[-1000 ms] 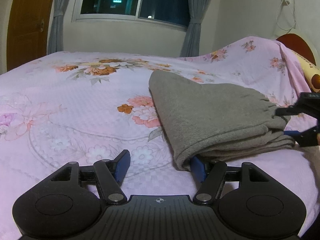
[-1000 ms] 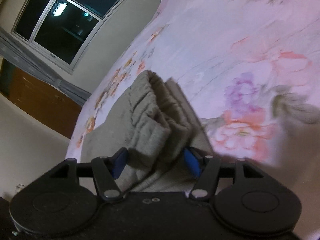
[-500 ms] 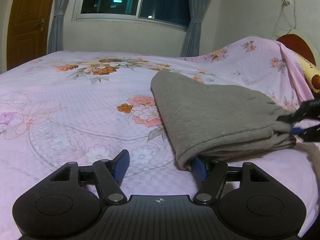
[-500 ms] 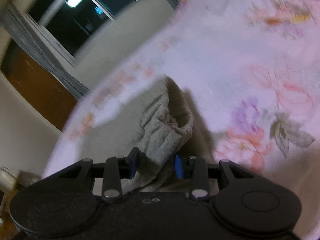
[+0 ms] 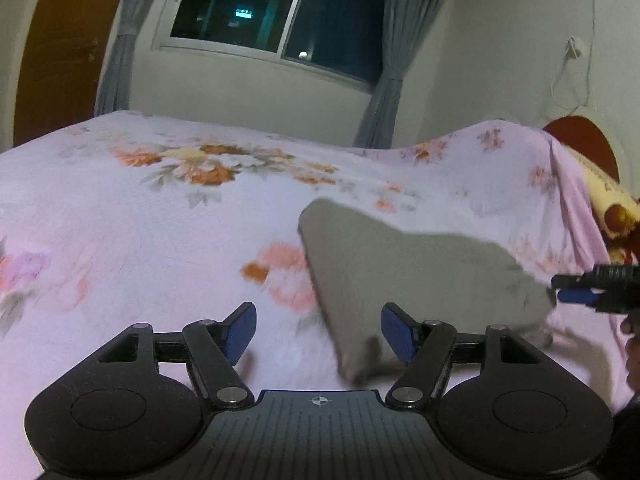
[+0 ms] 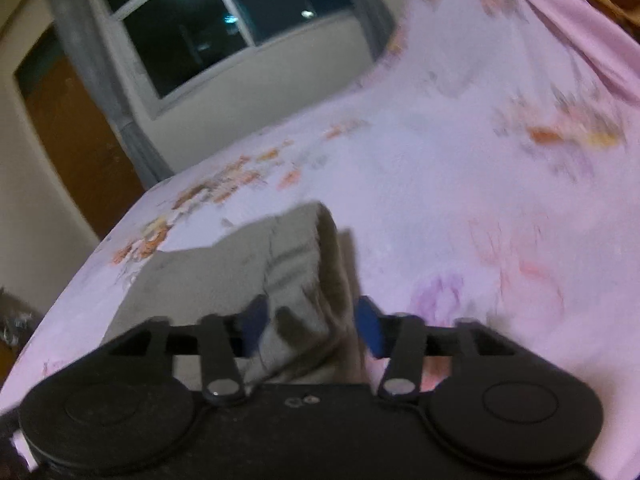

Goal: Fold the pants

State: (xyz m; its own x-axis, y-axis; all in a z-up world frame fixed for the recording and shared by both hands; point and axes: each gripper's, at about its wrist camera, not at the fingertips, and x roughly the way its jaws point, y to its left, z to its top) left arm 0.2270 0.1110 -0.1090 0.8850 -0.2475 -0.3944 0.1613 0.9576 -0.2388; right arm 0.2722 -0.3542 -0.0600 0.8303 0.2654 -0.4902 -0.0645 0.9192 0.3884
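Folded grey pants [image 5: 420, 272] lie on the pink floral bed [image 5: 140, 220]. My left gripper [image 5: 318, 330] stands open at the near corner of the fold. That corner hangs between the fingers, close to the right pad [image 5: 396, 336], and is not pinched. The gathered waistband [image 6: 304, 280] fills the gap of my right gripper [image 6: 310, 326]; both blue pads touch it while the jaws are opening. In the left wrist view the right gripper [image 5: 576, 288] sits at the pants' raised right edge. Both views are motion-blurred.
A raised, sheet-covered mound and a red headboard [image 5: 580, 140] with a yellow patterned pillow [image 5: 608, 200] stand at the right. A window [image 5: 272, 8] with grey curtains and a brown door [image 5: 60, 40] are behind the bed. A hand [image 5: 632, 344] shows at the right edge.
Both grippers rose, and the pants' near edge and right end lifted off the sheet. The right gripper rolled toward level and narrowed onto the waistband. The left gripper's right finger came out from under the fold.
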